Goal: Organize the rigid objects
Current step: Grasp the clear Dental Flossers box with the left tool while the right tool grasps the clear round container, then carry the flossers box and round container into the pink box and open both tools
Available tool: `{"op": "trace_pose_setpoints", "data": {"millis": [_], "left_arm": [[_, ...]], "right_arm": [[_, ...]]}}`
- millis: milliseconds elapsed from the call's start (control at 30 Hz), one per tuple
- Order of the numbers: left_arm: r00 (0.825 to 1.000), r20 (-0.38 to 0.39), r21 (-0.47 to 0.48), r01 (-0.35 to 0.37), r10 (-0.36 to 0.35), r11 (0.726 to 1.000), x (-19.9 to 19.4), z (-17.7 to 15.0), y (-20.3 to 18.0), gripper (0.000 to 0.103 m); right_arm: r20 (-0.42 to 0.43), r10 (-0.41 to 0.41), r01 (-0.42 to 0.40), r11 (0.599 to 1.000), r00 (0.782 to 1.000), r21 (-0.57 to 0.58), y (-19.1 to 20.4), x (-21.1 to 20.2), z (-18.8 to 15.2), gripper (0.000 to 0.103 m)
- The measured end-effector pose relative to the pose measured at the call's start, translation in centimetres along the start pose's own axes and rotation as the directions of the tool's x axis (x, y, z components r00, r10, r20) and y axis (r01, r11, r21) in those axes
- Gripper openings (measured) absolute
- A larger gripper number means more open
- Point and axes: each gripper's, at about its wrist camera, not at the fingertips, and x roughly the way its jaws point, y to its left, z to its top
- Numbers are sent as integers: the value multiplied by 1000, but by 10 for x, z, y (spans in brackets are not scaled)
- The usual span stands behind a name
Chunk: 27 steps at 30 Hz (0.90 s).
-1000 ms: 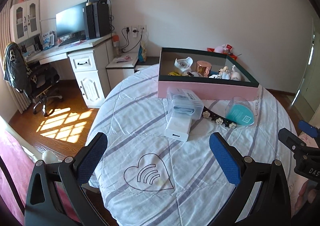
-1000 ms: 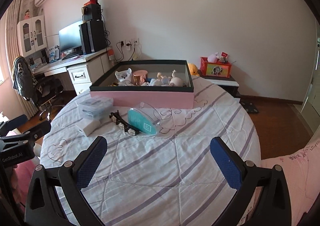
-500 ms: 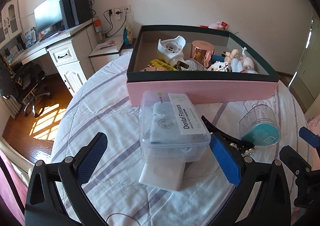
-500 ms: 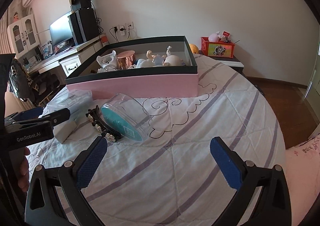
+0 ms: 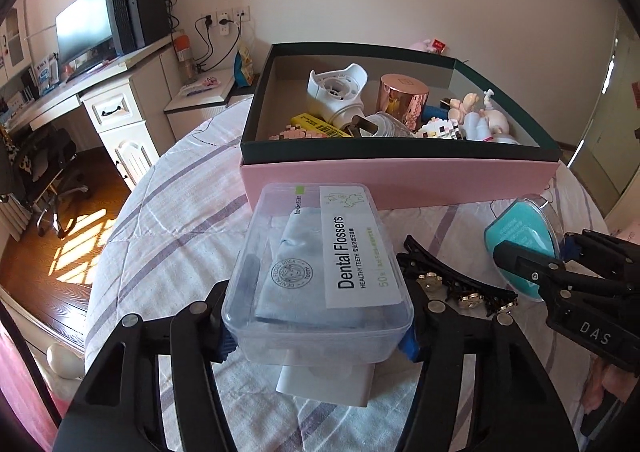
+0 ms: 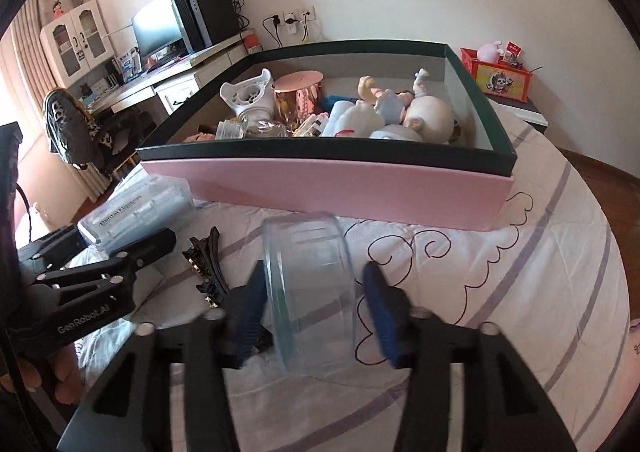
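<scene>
A clear plastic box labelled Dental Flossers (image 5: 320, 268) rests on a white block (image 5: 328, 384) on the quilted round table. My left gripper (image 5: 316, 342) is closing, and its blue pads (image 5: 407, 344) press on the box's two sides. To the right lies a clear round container with a teal lid (image 6: 308, 284) on its side. My right gripper (image 6: 314, 304) is closing around it; the left pad touches and a thin gap shows at the right pad (image 6: 380, 308). A black jewelled hair clip (image 5: 460, 288) lies between the two objects.
Just behind both objects stands a pink box with a dark green rim (image 6: 340, 180), holding a doll, a copper tin, a white plastic part and several small items. A desk with a monitor (image 5: 84, 28) and a chair (image 5: 48, 164) stand off the table's left edge.
Both grippers have come forward and down from the table's near side to the objects. Their jaws have narrowed, the left around the flosser box, the right around the round container.
</scene>
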Motion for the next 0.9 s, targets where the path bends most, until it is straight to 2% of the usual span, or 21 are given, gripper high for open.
{"op": "trace_pose_setpoints", "data": {"millis": [100, 233, 300, 400, 567, 633, 733, 800, 900], "left_arm": [[999, 38, -3, -4, 4, 1000, -17, -5, 1, 61], [995, 95, -24, -2, 4, 1000, -50, -10, -1, 61], [990, 143, -41, -13, 19, 999, -72, -13, -5, 61], [977, 212, -53, 14, -2, 999, -111, -17, -13, 61], [942, 336, -41, 5, 9, 999, -180, -27, -27, 61], [926, 376, -31, -10, 21, 999, -207, -32, -32, 61], [897, 441, -20, -30, 36, 999, -245, -41, -40, 61], [870, 489, -20, -55, 58, 998, -269, -49, -46, 61], [840, 538, -24, -61, 65, 998, -300, -58, -51, 61]], "right_arm": [[25, 11, -10, 1000, 1000, -9, 3, -6, -4, 38], [119, -2, 2, 1000, 993, 3, 7, -36, -10, 38], [178, -20, 20, 1000, 984, 1, 14, -59, -13, 38], [278, -20, 27, 999, 960, -23, 34, -99, -20, 38], [412, -8, 47, 995, 911, -85, 69, -166, -30, 38], [437, 7, 41, 994, 899, -100, 78, -189, -33, 38], [479, 7, 53, 992, 878, -111, 88, -221, -42, 38], [512, 9, 58, 992, 859, -116, 95, -243, -50, 38], [560, 4, 79, 989, 829, -123, 105, -272, -61, 38]]}}
